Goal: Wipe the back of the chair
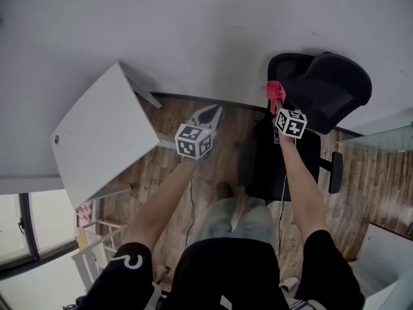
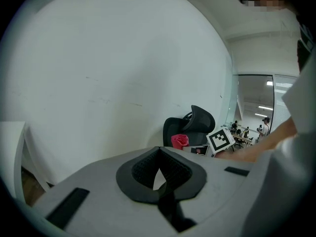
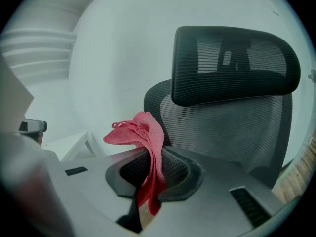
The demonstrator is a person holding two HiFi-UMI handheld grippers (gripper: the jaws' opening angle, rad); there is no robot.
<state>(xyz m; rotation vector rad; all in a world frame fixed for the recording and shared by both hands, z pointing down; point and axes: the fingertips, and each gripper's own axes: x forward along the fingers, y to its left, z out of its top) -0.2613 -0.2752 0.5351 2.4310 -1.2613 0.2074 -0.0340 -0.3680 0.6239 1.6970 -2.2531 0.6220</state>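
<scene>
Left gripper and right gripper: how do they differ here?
The right gripper is clamped on a red cloth; the left gripper is shut on nothing. The right gripper is close to the chair back; the left gripper sits farther off to the side. Both are shut.

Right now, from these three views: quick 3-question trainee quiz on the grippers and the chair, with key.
1. What does the right gripper clamp? A) red cloth B) sponge C) nothing
2. True or false: the left gripper holds something between its jaws.
3. Fill in: in the head view, the white table stands on the person's ____ side, and the chair on the other.

Key: 1 A. 2 false: its jaws are together with nothing between them. 3 left.
</scene>
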